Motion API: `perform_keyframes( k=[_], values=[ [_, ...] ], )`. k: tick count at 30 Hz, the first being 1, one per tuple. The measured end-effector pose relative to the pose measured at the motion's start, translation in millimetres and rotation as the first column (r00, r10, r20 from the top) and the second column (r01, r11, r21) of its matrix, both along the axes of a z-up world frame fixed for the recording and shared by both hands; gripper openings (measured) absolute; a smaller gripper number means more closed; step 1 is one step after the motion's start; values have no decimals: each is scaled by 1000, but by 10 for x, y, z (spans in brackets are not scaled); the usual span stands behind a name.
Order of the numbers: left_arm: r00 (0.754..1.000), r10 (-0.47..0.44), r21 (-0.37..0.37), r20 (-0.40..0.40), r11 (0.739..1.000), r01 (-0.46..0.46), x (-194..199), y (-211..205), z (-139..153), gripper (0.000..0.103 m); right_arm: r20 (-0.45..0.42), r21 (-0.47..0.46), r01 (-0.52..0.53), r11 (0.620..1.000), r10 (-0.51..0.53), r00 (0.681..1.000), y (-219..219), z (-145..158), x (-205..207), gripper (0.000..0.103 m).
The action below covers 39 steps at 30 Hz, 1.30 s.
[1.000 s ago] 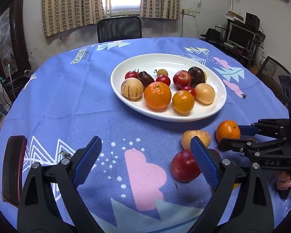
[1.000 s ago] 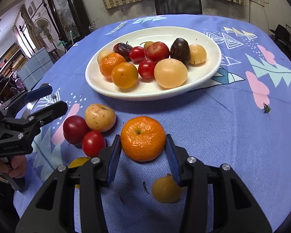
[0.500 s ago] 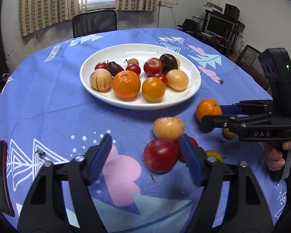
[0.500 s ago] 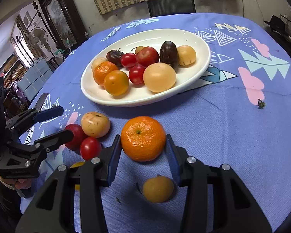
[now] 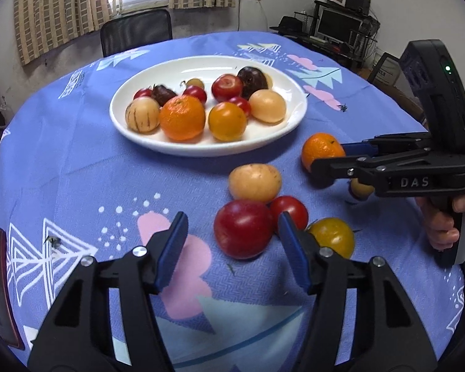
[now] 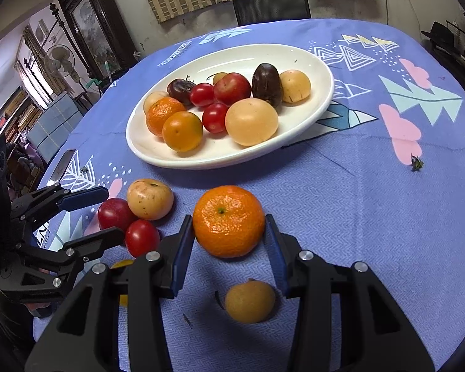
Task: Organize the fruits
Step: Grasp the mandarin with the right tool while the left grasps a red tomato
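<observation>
Tangerine (image 6: pixel 228 220) off the plate, on the blue cloth of the counter (image 6: pixel 372 204), clamped between both pads of the right gripper (image 6: pixel 229 241). Small tan fruit (image 6: pixel 250 301) lies just under that gripper. Left gripper (image 5: pixel 232 241) spread wide, grasping nothing, its pads flanking a red plum (image 5: pixel 243 228). Beside the plum: cherry tomato (image 5: pixel 290 212), yellow tomato (image 5: pixel 333 237), pale round fruit (image 5: pixel 254 183). White plate (image 5: pixel 201 150) beyond, loaded with fruit.
</observation>
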<state>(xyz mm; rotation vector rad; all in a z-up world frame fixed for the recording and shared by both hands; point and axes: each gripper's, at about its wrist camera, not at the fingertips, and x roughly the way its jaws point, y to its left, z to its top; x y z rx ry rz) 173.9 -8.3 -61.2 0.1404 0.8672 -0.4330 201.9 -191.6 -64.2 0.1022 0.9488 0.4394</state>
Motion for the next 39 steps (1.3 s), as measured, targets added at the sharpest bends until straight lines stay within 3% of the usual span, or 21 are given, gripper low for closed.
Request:
perform_keyframes(
  k=[4, 8, 15, 20, 39],
  values=[
    [999, 25, 23, -31, 999, -24, 7, 10, -100, 62, 1, -2, 0, 1000, 0, 1000, 2, 4, -2, 45],
    [999, 41, 38, -6, 998, -41, 1, -26, -111, 61, 4, -4, -8, 1000, 8, 1000, 10, 5, -11, 45],
    [999, 48, -42, -20, 998, -49, 33, 23, -88, 60, -1, -15, -8, 1000, 8, 1000, 24, -13, -8, 45],
    [998, 43, -46, -34, 998, -44, 55, 12, -115, 42, -1, -26, -19, 999, 19, 1000, 51, -20, -25, 45],
    [996, 86, -56, -24, 995, -87, 26, 71, -64, 41, 23, -52, -38, 998, 39, 999, 120, 18, -82, 45]
  ],
)
